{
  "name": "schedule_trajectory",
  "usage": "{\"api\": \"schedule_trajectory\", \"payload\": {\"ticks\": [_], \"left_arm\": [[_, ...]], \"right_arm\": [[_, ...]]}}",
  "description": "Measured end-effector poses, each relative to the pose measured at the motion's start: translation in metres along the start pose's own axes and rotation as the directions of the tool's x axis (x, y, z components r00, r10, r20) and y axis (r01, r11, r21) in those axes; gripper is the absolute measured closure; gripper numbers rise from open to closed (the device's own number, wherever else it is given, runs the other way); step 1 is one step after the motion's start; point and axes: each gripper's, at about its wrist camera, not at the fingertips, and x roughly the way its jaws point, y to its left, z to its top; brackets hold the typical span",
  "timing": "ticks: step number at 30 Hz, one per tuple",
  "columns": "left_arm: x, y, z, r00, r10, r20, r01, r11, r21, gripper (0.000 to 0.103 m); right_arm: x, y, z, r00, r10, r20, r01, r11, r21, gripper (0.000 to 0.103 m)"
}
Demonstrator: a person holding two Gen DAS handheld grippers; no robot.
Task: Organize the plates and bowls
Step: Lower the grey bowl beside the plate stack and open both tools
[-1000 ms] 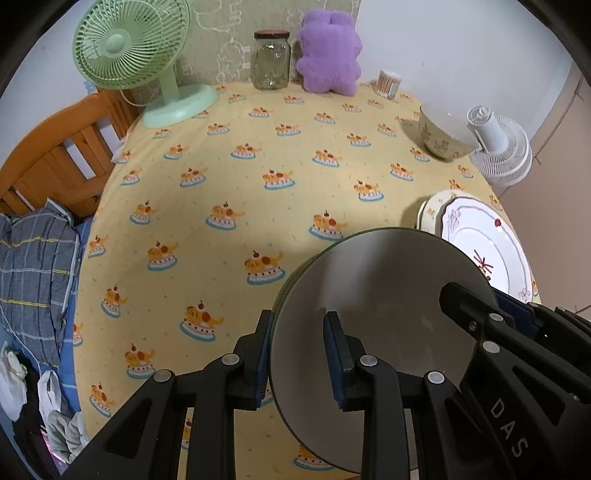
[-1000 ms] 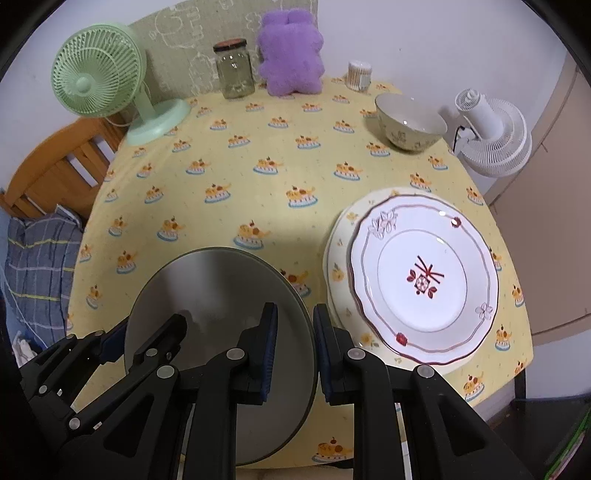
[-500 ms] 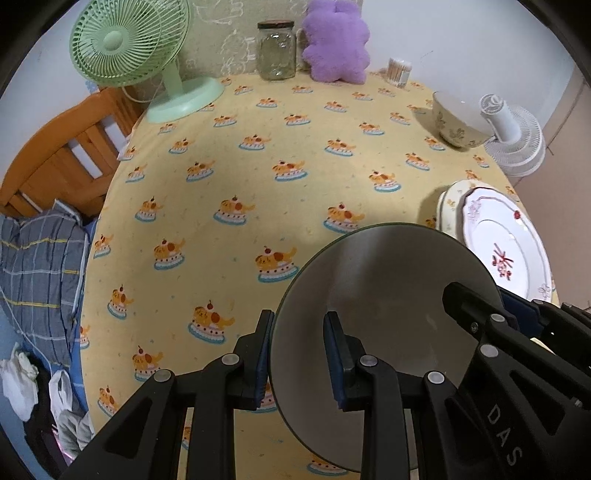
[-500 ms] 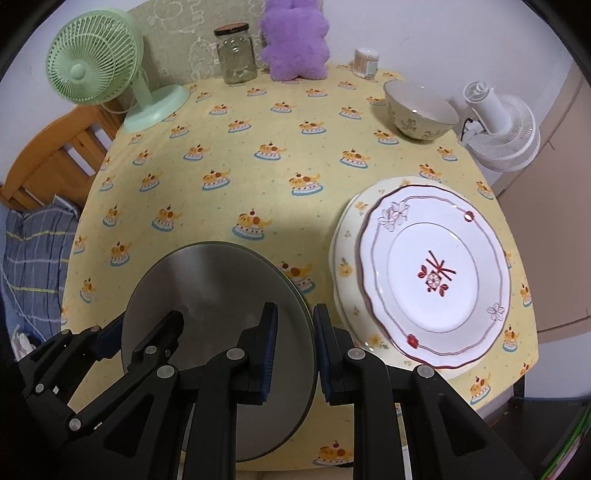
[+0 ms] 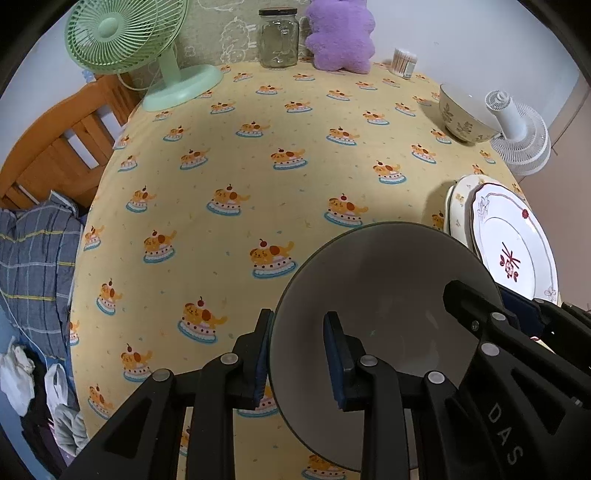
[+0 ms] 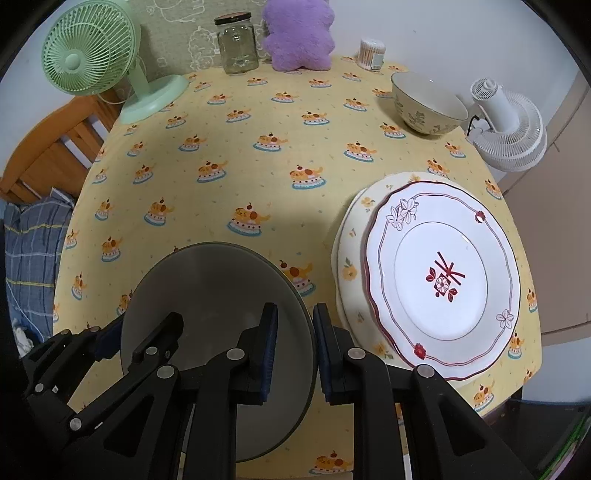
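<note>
A plain grey bowl (image 5: 388, 302) (image 6: 207, 288) sits between both grippers over the near part of the yellow tablecloth. I cannot tell whether it rests on the cloth. My left gripper (image 5: 298, 321) straddles its left rim, one pad outside and one inside, and its jaws are opening. My right gripper (image 6: 295, 310) is shut on the right rim. To the right, a white plate with red trim (image 6: 443, 273) lies on a cream plate (image 6: 351, 251). A floral bowl (image 6: 428, 105) stands at the far right.
Along the far edge stand a green fan (image 6: 92, 62), a glass jar (image 6: 238, 44), a purple plush (image 6: 299, 33) and a cotton swab tub (image 6: 371, 53). A white fan (image 6: 506, 125) is clipped at the right edge. A wooden frame (image 5: 55, 155) and plaid cloth (image 5: 33, 258) lie left.
Both views have drifted slightly over the table. The grey bowl stays between the two grippers in the same place relative to them.
</note>
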Motion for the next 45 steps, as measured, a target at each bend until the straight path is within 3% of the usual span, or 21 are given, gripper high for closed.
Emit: {"api": "schedule_trajectory", "payload": {"ticks": [5,7,9,11,29,31,33,34,35,36,40,45], "left_arm": [[0.008,0.001,-0.002,0.999,-0.022,-0.037,0.022,1.0,-0.016,0.066],[0.012,0.001,-0.003,0.998,-0.028,-0.049,0.027,0.999,-0.022,0.066],[0.015,-0.001,-0.003,0.998,-0.039,-0.058,0.038,0.999,-0.018,0.073],[0.015,-0.002,-0.003,0.998,-0.029,-0.058,0.028,1.0,-0.007,0.073],[0.019,0.016,0.025,0.998,-0.026,-0.048,0.026,1.0,-0.015,0.072],[0.018,0.016,0.025,0.998,-0.037,-0.045,0.037,0.999,-0.01,0.068],[0.016,0.015,0.025,0.998,-0.052,-0.038,0.052,0.999,-0.012,0.056],[0.014,0.016,0.025,0.998,-0.056,-0.035,0.056,0.998,-0.013,0.049],[0.013,0.016,0.026,0.998,-0.058,-0.03,0.058,0.998,-0.013,0.034],[0.011,0.016,0.026,0.998,-0.057,-0.022,0.057,0.998,-0.013,0.031],[0.001,0.016,0.027,0.998,-0.068,0.001,0.068,0.998,0.005,0.026],[-0.018,0.01,0.033,0.997,-0.059,0.05,0.059,0.998,0.002,0.023]], "right_arm": [[0.01,-0.004,0.0,0.998,0.036,-0.049,-0.035,0.999,0.019,0.057],[0.016,-0.007,-0.001,0.996,0.054,-0.07,-0.051,0.998,0.038,0.057],[0.02,-0.006,0.0,0.995,0.063,-0.081,-0.06,0.998,0.034,0.057],[0.022,-0.002,0.0,0.994,0.064,-0.086,-0.062,0.998,0.019,0.061],[0.031,0.016,0.031,0.997,0.049,-0.064,-0.049,0.999,0.016,0.062],[0.029,0.015,0.03,0.997,0.04,-0.059,-0.039,0.999,0.026,0.062],[0.026,0.015,0.03,0.998,0.036,-0.045,-0.035,0.999,0.028,0.06],[0.024,0.015,0.03,0.999,0.037,-0.04,-0.036,0.999,0.031,0.054],[0.023,0.015,0.03,0.999,0.034,-0.036,-0.033,0.999,0.035,0.049],[0.021,0.015,0.029,0.999,0.03,-0.026,-0.029,0.999,0.04,0.041],[0.008,0.015,0.028,1.0,0.021,0.012,-0.021,0.998,0.055,0.033],[-0.012,0.012,0.032,0.998,0.026,0.058,-0.03,0.998,0.053,0.032]]}}
